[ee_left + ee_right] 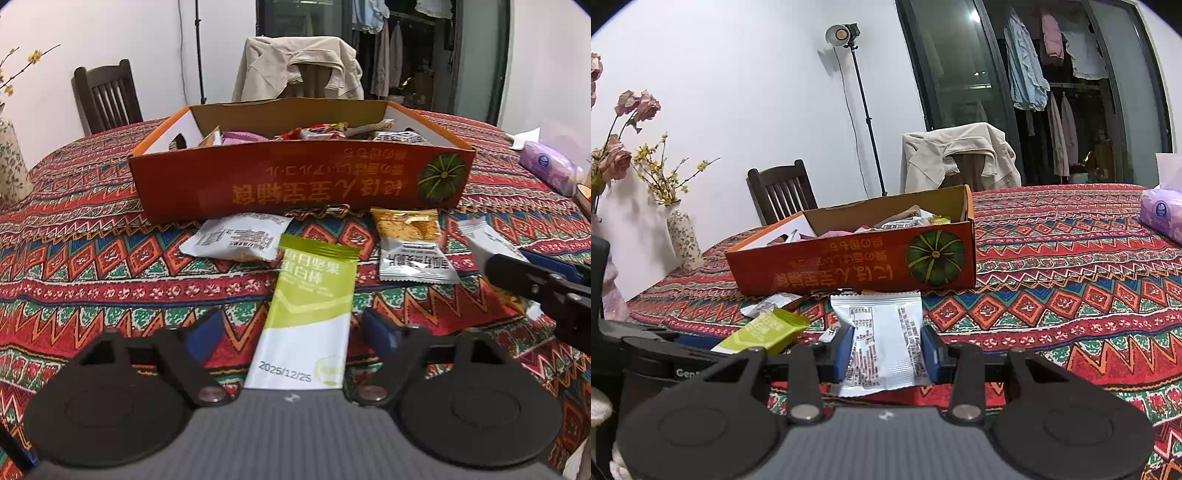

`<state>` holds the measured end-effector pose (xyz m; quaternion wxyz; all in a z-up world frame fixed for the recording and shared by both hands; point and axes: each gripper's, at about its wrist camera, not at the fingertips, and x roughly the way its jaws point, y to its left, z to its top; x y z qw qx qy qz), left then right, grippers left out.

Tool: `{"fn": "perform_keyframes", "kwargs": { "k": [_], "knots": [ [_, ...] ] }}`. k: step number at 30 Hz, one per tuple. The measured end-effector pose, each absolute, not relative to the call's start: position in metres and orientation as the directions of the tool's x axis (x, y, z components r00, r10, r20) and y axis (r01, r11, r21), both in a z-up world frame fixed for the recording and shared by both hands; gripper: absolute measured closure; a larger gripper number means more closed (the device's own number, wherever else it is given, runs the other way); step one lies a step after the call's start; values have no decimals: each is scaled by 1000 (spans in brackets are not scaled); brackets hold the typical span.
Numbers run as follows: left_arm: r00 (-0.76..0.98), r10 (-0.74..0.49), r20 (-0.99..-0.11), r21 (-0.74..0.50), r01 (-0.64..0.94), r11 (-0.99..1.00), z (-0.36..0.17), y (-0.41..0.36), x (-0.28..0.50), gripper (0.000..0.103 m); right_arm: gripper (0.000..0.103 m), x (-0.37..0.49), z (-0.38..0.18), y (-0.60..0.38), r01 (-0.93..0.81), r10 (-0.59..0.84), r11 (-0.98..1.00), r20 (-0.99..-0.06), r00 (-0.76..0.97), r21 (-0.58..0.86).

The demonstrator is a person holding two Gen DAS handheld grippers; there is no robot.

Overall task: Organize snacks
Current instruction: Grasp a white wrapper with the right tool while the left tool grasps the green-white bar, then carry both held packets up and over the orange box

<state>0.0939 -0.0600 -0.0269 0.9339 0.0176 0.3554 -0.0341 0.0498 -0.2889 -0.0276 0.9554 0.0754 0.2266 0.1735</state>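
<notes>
An orange cardboard box [295, 177] with several snack packets inside stands on the patterned tablecloth; it also shows in the right wrist view [849, 266]. My left gripper [293, 326] is open around a green and white bar packet [310, 306] that lies flat on the cloth between its blue fingers. My right gripper [886, 350] is shut on a white snack packet [882, 339], held in front of the box. The right gripper and its white packet [484, 236] show at the right edge of the left wrist view. The green bar [764, 330] shows at the left of the right wrist view.
A white packet [236, 236] and a gold and white packet [410, 243] lie on the cloth in front of the box. A purple tissue pack [550, 170] sits at the right. A flowered vase [683, 236] stands at the left. Chairs stand behind the table.
</notes>
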Motion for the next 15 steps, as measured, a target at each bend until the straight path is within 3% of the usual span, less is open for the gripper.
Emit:
{"fn": "perform_keyframes", "kwargs": {
  "k": [2, 6, 15],
  "knots": [
    [750, -57, -659, 8, 82, 997, -25, -61, 93, 47, 64, 50, -27, -288, -299, 366, 928, -407, 837, 221],
    [753, -93, -652, -17, 108, 994, -24, -57, 90, 61, 64, 49, -26, -285, -301, 366, 929, -406, 837, 216],
    [767, -137, -626, -67, 123, 990, -16, -48, 83, 64, 64, 48, -20, -280, -301, 354, 934, -394, 848, 193]
  ]
}}
